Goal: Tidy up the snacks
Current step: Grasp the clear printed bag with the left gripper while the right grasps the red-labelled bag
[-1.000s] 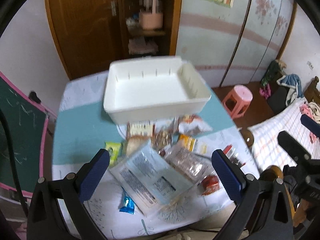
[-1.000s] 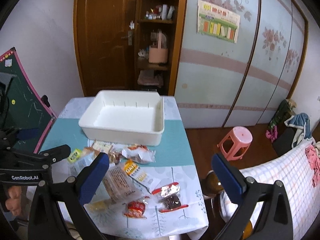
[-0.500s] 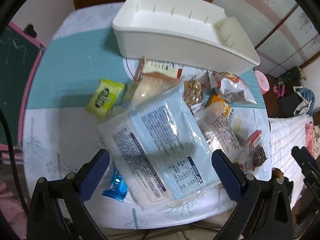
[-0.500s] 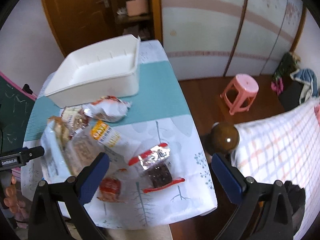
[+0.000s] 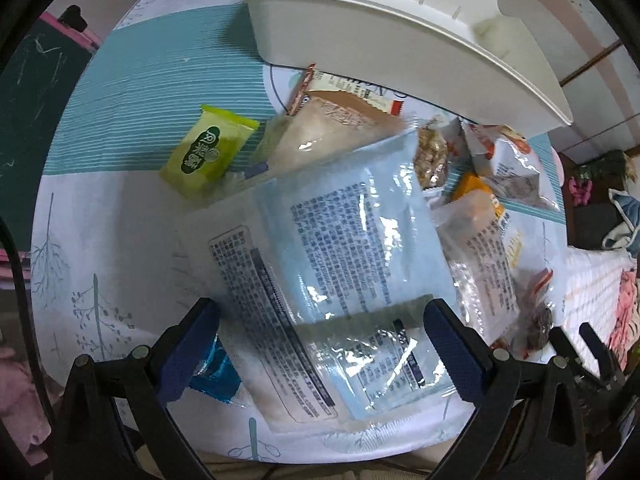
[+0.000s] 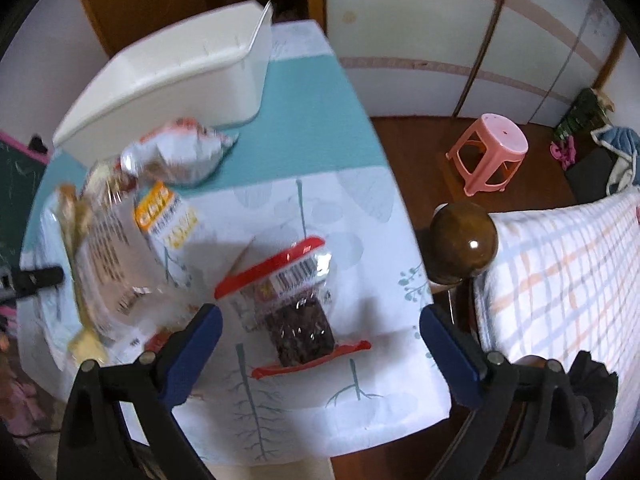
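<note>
White plastic bin (image 5: 400,40) sits at the table's far side; a pale-blue printed snack bag (image 5: 344,264) lies below the wide-open left gripper (image 5: 320,354). Right gripper (image 6: 320,356), jaws wide though just narrowing, apparently hangs over a red-edged dark snack packet (image 6: 298,308).

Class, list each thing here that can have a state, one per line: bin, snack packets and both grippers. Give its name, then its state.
White bin: upright on the table, nothing visible inside.
Large blue packet: sealed, lying flat atop other packets.
Green packet: sealed, lying apart.
Red-edged packet: sealed, flat on the tablecloth.
Left gripper: jaws open above the blue packet.
Right gripper: jaws open, just been closing slightly, nothing gripped.
</note>
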Demonstrator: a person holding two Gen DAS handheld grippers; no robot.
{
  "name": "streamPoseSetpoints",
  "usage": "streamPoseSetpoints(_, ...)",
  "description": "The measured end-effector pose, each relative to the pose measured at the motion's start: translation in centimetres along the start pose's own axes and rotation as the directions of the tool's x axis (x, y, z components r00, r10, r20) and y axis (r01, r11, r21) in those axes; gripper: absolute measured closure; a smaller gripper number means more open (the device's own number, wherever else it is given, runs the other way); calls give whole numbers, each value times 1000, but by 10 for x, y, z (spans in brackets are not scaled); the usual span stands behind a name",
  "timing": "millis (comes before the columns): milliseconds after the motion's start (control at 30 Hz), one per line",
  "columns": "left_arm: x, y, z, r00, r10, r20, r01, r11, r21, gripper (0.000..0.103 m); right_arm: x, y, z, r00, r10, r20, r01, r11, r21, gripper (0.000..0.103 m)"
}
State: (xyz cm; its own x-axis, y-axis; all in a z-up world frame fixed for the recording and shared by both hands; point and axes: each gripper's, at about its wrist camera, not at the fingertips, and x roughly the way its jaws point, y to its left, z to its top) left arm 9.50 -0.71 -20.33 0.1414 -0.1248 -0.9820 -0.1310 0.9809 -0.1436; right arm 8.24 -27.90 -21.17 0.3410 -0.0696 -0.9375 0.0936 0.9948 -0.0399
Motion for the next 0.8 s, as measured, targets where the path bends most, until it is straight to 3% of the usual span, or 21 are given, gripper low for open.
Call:
streamPoseSetpoints(200,9,5,3,1000,-19,-24,18,999,-39,0,21,13,-9,998,-45,-51,40,996,-83,15)
streamPoseSetpoints(467,22,22,4,994,-93,-60,85,989,-123,0,28,17,-10,997,-20,-70,13,995,-101,21)
streamPoseSetpoints(567,25,25,4,993,-107,-53,100,987,-124,0,27,17,-9,998,-7,-63,0,994,-107,27)
streamPoseSetpoints(667,20,26,-1,992,-123,-17,121,988,-95,10,25,18,-9,998,14,-58,-20,994,-110,33)
streamPoseSetpoints(733,16,28,-5,992,-126,6,127,990,-67,16,24,19,-10,996,68,-62,-74,992,-101,48)
streamPoseSetpoints(800,13,27,-8,991,-130,27,131,990,-48,20,22,22,-11,996,63,-61,-69,992,-106,49)
